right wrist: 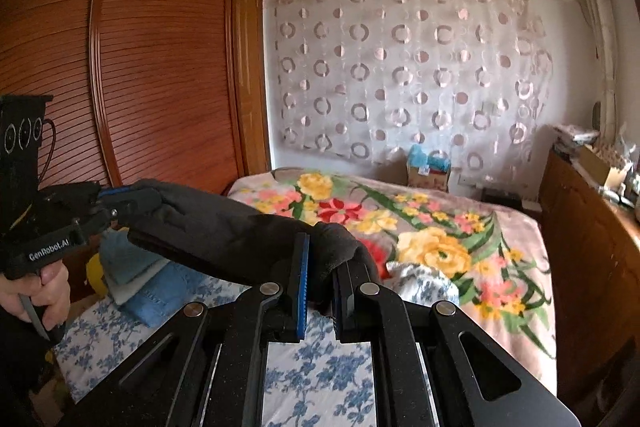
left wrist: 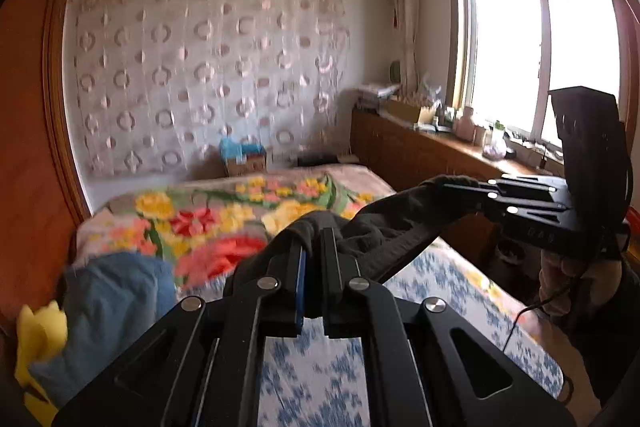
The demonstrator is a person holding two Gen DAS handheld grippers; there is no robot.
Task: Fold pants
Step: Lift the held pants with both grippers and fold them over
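Note:
Dark grey pants (left wrist: 392,223) hang stretched in the air between my two grippers, above the bed. My left gripper (left wrist: 314,243) is shut on one end of the pants; it also shows in the right wrist view (right wrist: 120,201) at the left. My right gripper (right wrist: 320,263) is shut on the other end of the pants (right wrist: 224,227); it also shows in the left wrist view (left wrist: 472,193) at the right. The cloth below the held edge is hidden behind the gripper bodies.
The bed has a blue-flowered white sheet (left wrist: 432,283) and a bright floral blanket (right wrist: 440,227). Folded blue and yellow clothes (right wrist: 140,275) lie at its left edge. A wooden wardrobe (right wrist: 140,67) stands left, a low cabinet (left wrist: 420,155) under the window right.

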